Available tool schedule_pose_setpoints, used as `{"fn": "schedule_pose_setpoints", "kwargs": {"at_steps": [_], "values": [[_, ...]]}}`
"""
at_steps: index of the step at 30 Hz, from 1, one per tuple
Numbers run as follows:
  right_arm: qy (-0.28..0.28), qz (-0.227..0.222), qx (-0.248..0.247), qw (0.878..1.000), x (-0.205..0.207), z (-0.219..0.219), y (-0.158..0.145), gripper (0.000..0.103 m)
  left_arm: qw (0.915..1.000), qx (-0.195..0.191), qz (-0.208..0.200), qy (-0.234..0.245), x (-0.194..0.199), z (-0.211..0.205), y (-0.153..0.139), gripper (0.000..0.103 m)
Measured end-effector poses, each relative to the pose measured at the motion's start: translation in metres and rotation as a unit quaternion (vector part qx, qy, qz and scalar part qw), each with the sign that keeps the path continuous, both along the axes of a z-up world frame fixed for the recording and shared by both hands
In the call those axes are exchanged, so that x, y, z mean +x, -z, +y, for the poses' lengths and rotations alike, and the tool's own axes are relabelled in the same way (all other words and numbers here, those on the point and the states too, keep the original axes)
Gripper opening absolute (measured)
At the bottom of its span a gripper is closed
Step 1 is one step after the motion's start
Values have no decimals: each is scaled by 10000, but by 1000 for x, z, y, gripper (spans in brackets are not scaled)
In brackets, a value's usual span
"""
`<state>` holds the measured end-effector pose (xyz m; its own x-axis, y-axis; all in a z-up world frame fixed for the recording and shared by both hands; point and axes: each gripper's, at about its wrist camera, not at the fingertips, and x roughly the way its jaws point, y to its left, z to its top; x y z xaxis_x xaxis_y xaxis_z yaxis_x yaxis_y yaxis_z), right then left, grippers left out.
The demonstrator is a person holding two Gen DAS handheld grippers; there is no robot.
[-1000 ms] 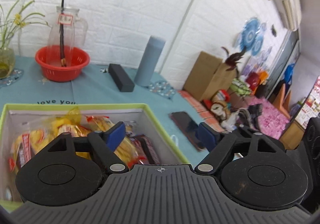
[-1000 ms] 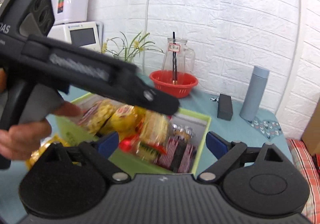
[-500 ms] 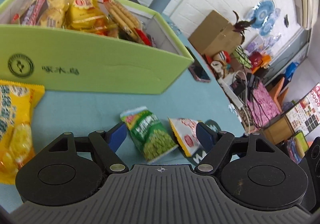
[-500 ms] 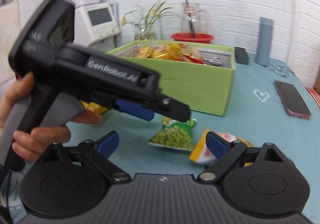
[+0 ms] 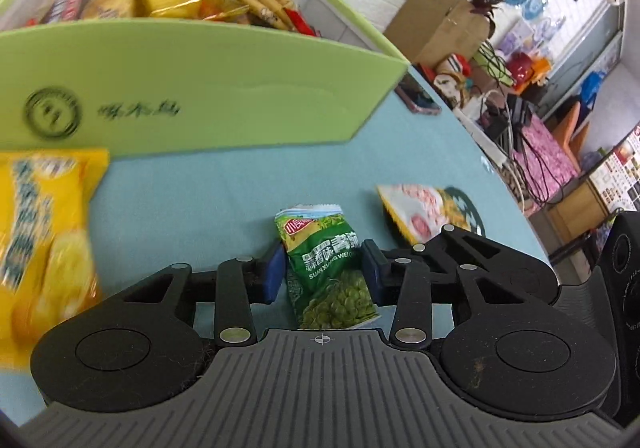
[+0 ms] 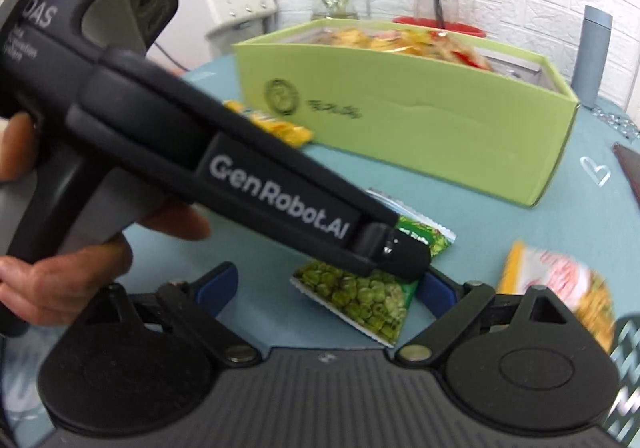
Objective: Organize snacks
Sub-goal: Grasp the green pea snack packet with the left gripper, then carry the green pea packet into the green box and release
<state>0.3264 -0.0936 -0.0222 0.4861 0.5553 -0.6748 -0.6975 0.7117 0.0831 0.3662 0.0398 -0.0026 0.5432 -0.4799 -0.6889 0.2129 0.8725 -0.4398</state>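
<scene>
The left claw (image 5: 324, 274) has just been closing, and its blue pads (image 5: 275, 272) now press both sides of the green pea packet (image 5: 332, 272), which lies on the teal counter (image 5: 208, 199) just in front of the green box (image 5: 200, 87) heaped with snacks. The right claw (image 6: 320, 288) hangs with its jaws wide apart and nothing gripped, just short of the same packet. A yellow bag (image 5: 40, 240) lies at the left, near the box wall, and a white-and-yellow packet (image 5: 420, 207) lies to the right of the peas.
</scene>
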Motion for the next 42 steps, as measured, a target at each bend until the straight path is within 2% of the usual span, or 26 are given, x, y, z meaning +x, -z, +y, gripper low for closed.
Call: {"fn": "schedule_pose_setpoints", "kwargs": {"at_steps": [7, 14, 17, 19, 21, 23, 24, 25, 26, 27, 30, 32, 35, 38, 42], "values": [[-264, -204, -64, 9994, -65, 15, 0, 93, 9993, 49, -110, -355, -80, 16, 3, 20], [-211, -297, -133, 9992, -82, 22, 1, 93, 9992, -34, -89, -401, -101, 22, 2, 22], [-154, -285, -138, 9994, -83, 21, -1, 93, 9992, -111, -41, -389, -100, 23, 1, 27], [-45, -341, -110, 9993, -85, 21, -3, 93, 9991, -178, -19, -395, -101, 23, 0, 41], [78, -366, -90, 9993, -81, 25, -3, 93, 9990, -83, -104, -424, -105, 22, -3, 47], [151, -340, -38, 9993, -79, 24, -2, 93, 9988, 39, -197, -437, -109, 20, -4, 48], [119, -299, -45, 9995, -78, 25, 0, 90, 9989, 53, -207, -423, -109, 20, -3, 45], [66, -316, -54, 9995, -78, 27, 1, 89, 9990, 37, -226, -392, -109, 20, 0, 38], [19, -424, -16, 9991, -78, 28, 1, 76, 9990, 47, -247, -363, -108, 20, 1, 24], [35, -414, 7, 9991, -77, 29, 0, 71, 9990, 83, -247, -361, -107, 19, 3, 13], [119, -336, 163, 9992, -69, 26, -6, 61, 9987, 126, -231, -441, -104, 19, -1, 9], [143, -383, 271, 9988, -62, 21, -10, 63, 9985, 57, -299, -458, -100, 19, -8, 9], [167, -714, 297, 9969, -46, 17, -23, 69, 9974, 39, -543, -469, -82, 16, -30, 9], [220, -1085, 296, 9934, -18, 15, -43, 71, 9953, 66, -821, -501, -50, 14, -57, 9], [284, -1355, 425, 9895, 38, 13, -71, 71, 9912, 159, -1193, -549, 2, 14, -90, 9]]}}
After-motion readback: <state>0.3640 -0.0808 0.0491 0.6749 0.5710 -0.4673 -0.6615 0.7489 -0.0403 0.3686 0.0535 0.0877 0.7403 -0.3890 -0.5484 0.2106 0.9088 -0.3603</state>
